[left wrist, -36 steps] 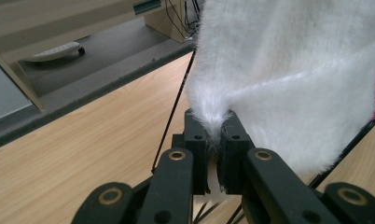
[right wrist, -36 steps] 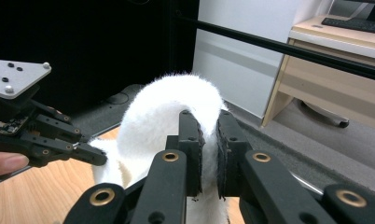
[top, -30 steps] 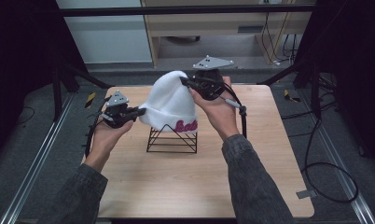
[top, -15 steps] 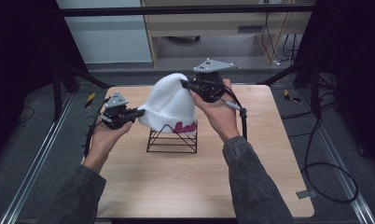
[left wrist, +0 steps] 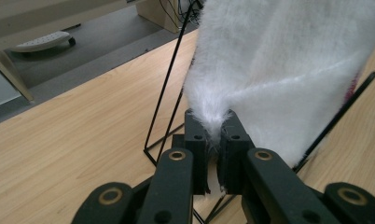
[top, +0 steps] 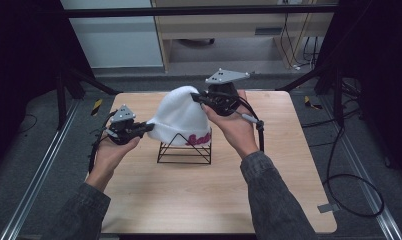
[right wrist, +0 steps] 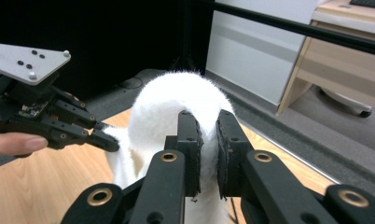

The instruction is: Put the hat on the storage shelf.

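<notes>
White and fuzzy, the beanie [top: 181,120] drapes over a black wire stand [top: 184,150] on the wooden table [top: 199,200]; the left gripper [top: 148,127] pinches its lower edge, while the right gripper [top: 195,98] clamps a fold at its crown.

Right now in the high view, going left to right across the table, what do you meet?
Left gripper → white beanie on the black wire stand → right gripper pinching the beanie's top → bare table.
</notes>
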`<state>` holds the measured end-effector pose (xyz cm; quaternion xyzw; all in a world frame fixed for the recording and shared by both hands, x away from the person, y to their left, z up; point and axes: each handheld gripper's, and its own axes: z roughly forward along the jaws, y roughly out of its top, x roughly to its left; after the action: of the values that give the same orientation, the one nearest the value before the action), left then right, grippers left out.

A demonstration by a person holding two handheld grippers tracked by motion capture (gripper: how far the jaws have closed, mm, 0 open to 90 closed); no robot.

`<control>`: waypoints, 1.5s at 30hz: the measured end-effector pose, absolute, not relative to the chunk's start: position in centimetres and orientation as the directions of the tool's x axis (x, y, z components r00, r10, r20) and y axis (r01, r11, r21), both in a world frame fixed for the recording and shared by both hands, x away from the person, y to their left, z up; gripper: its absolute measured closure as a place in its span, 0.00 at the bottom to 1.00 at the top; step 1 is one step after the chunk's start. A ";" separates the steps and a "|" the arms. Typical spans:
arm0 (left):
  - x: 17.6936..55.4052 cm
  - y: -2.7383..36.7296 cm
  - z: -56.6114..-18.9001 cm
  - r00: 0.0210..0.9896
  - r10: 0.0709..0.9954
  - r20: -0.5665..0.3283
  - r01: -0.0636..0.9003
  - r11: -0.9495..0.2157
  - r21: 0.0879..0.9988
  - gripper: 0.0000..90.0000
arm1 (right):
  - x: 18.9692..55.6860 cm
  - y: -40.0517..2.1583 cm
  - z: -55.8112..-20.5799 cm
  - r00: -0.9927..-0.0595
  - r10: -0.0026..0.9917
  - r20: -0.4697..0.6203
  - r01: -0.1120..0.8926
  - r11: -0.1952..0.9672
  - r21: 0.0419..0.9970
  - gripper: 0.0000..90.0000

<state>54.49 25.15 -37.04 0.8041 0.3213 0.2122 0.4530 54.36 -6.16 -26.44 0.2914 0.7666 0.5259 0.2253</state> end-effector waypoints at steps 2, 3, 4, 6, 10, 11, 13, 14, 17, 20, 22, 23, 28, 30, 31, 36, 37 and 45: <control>54.1 25.3 -37.4 0.707 0.705 0.051 0.325 -0.388 0.863 0.93 | 54.1 -6.1 -26.7 -0.733 0.679 -0.041 0.213 0.286 0.934 0.91; 54.0 25.4 -37.6 0.710 0.703 0.050 0.326 -0.390 0.861 0.93 | 54.0 -6.1 -26.9 -0.736 0.676 -0.041 0.215 0.291 0.932 0.91; 53.9 25.4 -37.8 0.712 0.701 0.051 0.327 -0.394 0.859 0.93 | 54.0 -6.1 -27.1 -0.738 0.674 -0.040 0.220 0.297 0.929 0.91; 53.7 25.5 -38.3 0.716 0.697 0.052 0.331 -0.404 0.853 0.93 | 53.9 -6.1 -27.6 -0.738 0.673 -0.039 0.232 0.307 0.923 0.90; 53.4 25.6 -39.5 0.722 0.690 0.048 0.341 -0.416 0.843 0.93 | 53.8 -6.0 -28.8 -0.744 0.667 -0.029 0.256 0.325 0.910 0.90; 53.3 25.6 -39.7 0.724 0.688 0.045 0.345 -0.418 0.841 0.93 | 53.8 -5.9 -29.0 -0.747 0.664 -0.032 0.257 0.333 0.907 0.90; 53.1 25.7 -40.3 0.730 0.682 0.043 0.351 -0.428 0.833 0.93 | 53.7 -5.8 -29.5 -0.751 0.659 -0.025 0.267 0.337 0.903 0.90; 53.0 25.7 -40.5 0.731 0.681 0.043 0.352 -0.430 0.832 0.93 | 53.7 -5.8 -29.7 -0.754 0.656 -0.026 0.267 0.343 0.901 0.90; 52.9 25.7 -41.0 0.736 0.676 0.039 0.357 -0.436 0.826 0.93 | 53.6 -5.5 -30.3 -0.758 0.652 -0.022 0.280 0.356 0.891 0.90; 52.8 25.9 -42.0 0.742 0.669 0.040 0.373 -0.463 0.804 0.93 | 53.6 -5.2 -30.9 -0.764 0.645 -0.017 0.297 0.375 0.878 0.90; 52.7 25.9 -42.4 0.745 0.666 0.037 0.379 -0.468 0.798 0.93 | 53.6 -5.0 -31.2 -0.768 0.640 -0.016 0.304 0.387 0.870 0.89; 52.6 25.9 -42.5 0.746 0.665 0.037 0.381 -0.472 0.795 0.93 | 53.6 -4.9 -31.3 -0.770 0.638 -0.013 0.307 0.389 0.869 0.89; 52.5 26.1 -43.2 0.745 0.666 0.031 0.391 -0.473 0.789 0.93 | 53.4 -4.4 -31.7 -0.779 0.627 -0.013 0.311 0.404 0.860 0.89; 52.5 26.1 -43.5 0.747 0.665 0.028 0.396 -0.478 0.784 0.93 | 53.4 -4.2 -31.9 -0.782 0.623 -0.012 0.316 0.413 0.854 0.88; 52.5 26.0 -43.7 0.748 0.663 0.029 0.399 -0.483 0.779 0.93 | 53.3 -4.0 -32.0 -0.784 0.621 -0.013 0.317 0.418 0.851 0.88; 52.6 25.9 -44.2 0.749 0.661 0.027 0.410 -0.496 0.766 0.93 | 53.3 -3.6 -32.5 -0.784 0.621 -0.016 0.330 0.439 0.836 0.83; 52.6 25.9 -44.4 0.748 0.663 0.025 0.413 -0.495 0.764 0.93 | 53.3 -3.6 -32.6 -0.783 0.621 -0.014 0.335 0.441 0.833 0.82; 52.7 26.2 -44.8 0.745 0.666 0.016 0.426 -0.495 0.757 0.92 | 53.1 -3.5 -32.8 -0.778 0.629 -0.018 0.345 0.451 0.823 0.72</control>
<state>52.66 26.21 -44.83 0.8505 0.3212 0.1553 0.3866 53.13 -3.49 -32.84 0.2912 0.8361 0.4356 0.1626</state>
